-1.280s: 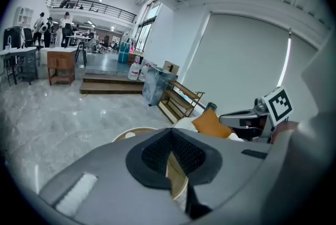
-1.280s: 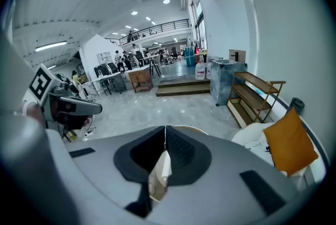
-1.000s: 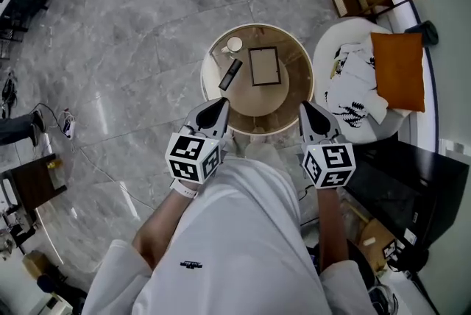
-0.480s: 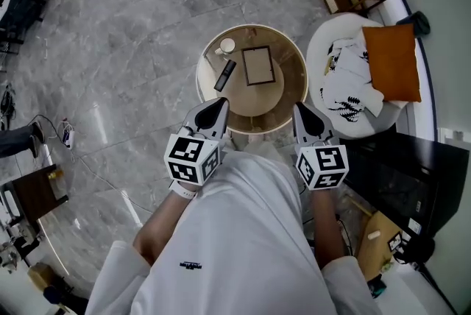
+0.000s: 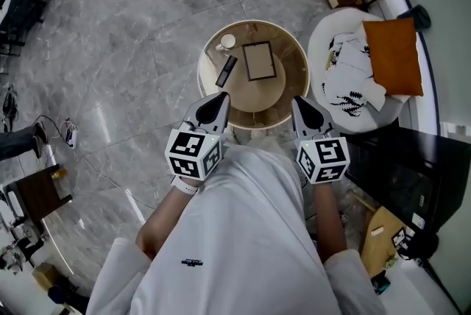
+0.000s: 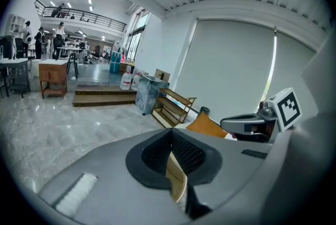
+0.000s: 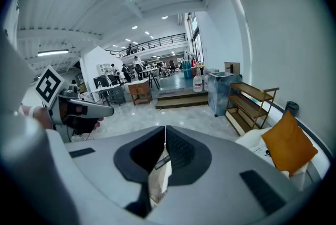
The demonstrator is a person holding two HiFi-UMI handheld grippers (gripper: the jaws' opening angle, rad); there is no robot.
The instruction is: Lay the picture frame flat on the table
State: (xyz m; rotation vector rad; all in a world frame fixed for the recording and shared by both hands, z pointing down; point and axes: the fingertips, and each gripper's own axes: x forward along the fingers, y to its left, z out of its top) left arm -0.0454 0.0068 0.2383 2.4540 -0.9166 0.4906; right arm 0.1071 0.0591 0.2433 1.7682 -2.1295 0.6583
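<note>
- Head view: the round table (image 5: 288, 89) has open grey marble floor (image 5: 132, 48) to its left, while a white armchair (image 5: 324, 56) with an orange cushion (image 5: 394, 56) stands just beside its right rim.
- On the tabletop the picture frame (image 5: 259, 60) lies flat near the middle, with a remote (image 5: 227, 71) and a cup (image 5: 227, 42) to its left.
- At the near rim the left gripper (image 5: 219, 98) and the right gripper (image 5: 297, 103) hover apart from the frame. Both have their jaws closed tip to tip, gripping nothing.

The left hand-held gripper (image 6: 170, 133) has its jaws pressed together, with the right hand-held gripper (image 6: 230, 124) beyond.
</note>
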